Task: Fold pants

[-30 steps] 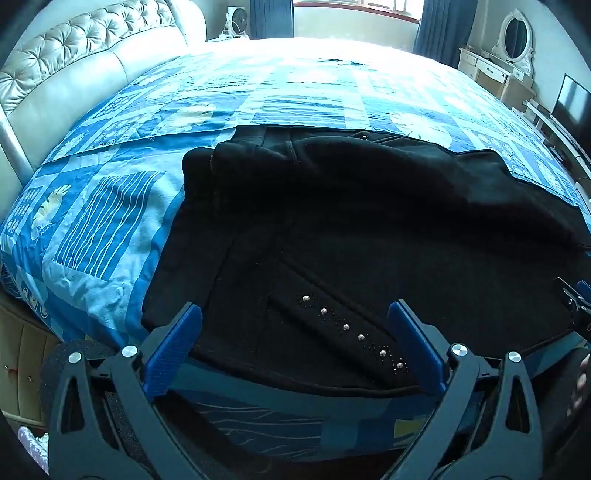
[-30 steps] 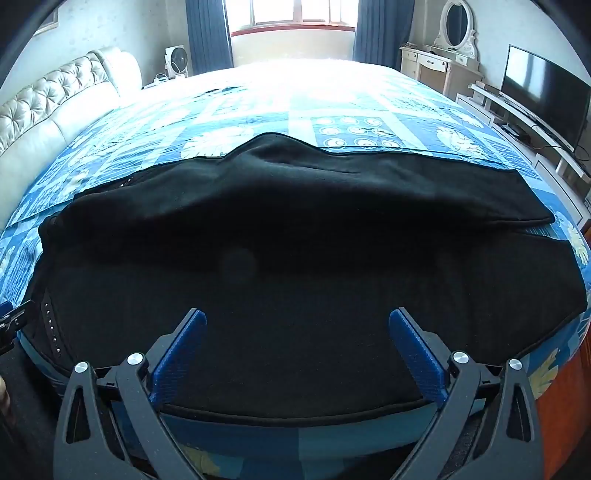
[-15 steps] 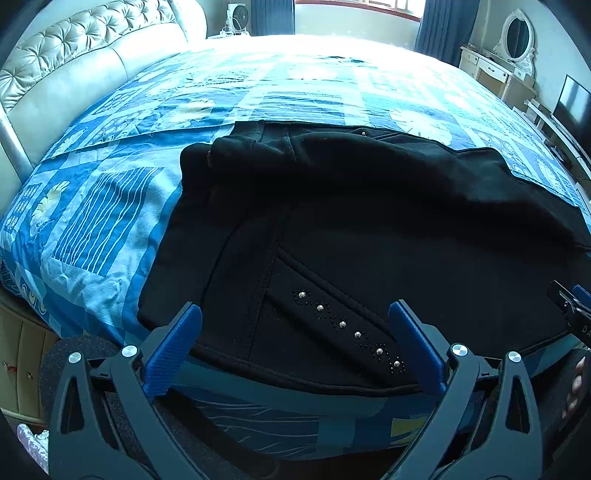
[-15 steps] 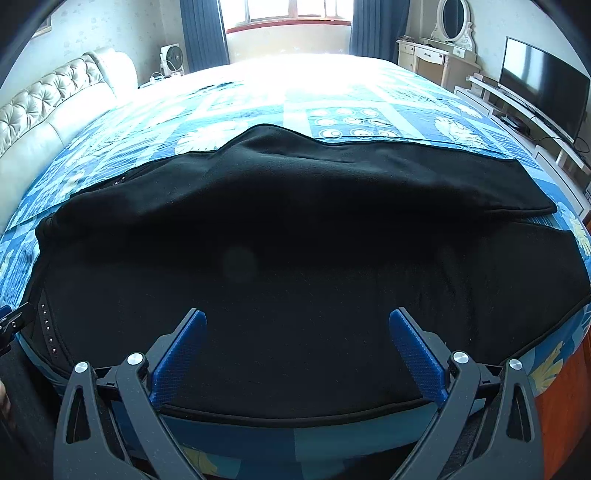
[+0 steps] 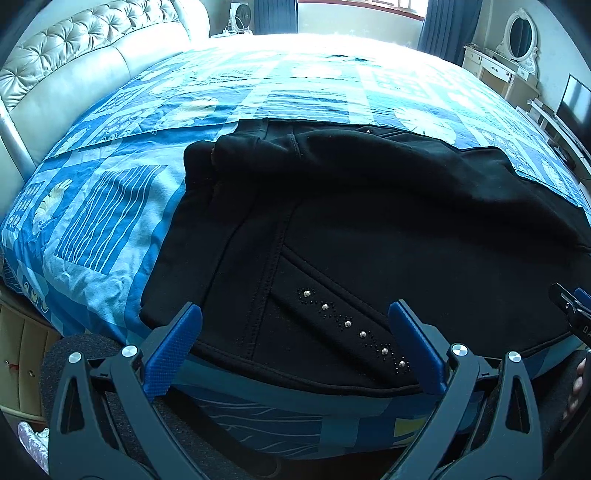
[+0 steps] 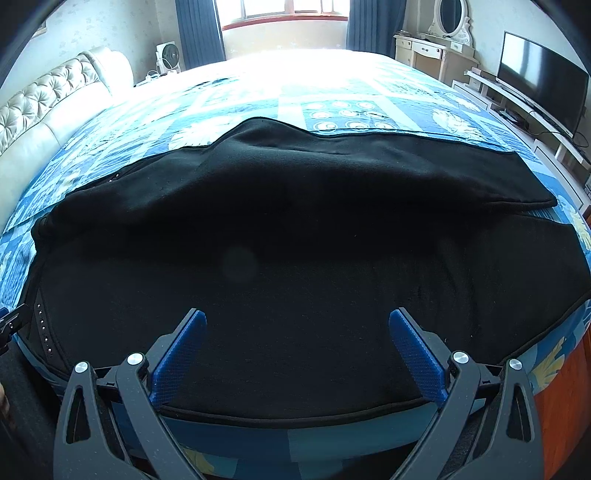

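Lying lengthwise left to right on the bed (image 5: 110,206), black pants (image 5: 369,229), waistband left, both tools (image 5: 295,332) (image 6: 295,339) spread wide

Daylight pours in from the window (image 6: 284,11) at the far wall, and you're looking straight into it: the far end of the bed (image 6: 314,70) is blown out white in both views. Your black pants (image 6: 295,258) swallow detail, nearly flat black through the middle. A faint round smudge sits left of center in the right wrist view. Fisheye bending curves every edge, with dark vignetted corners.
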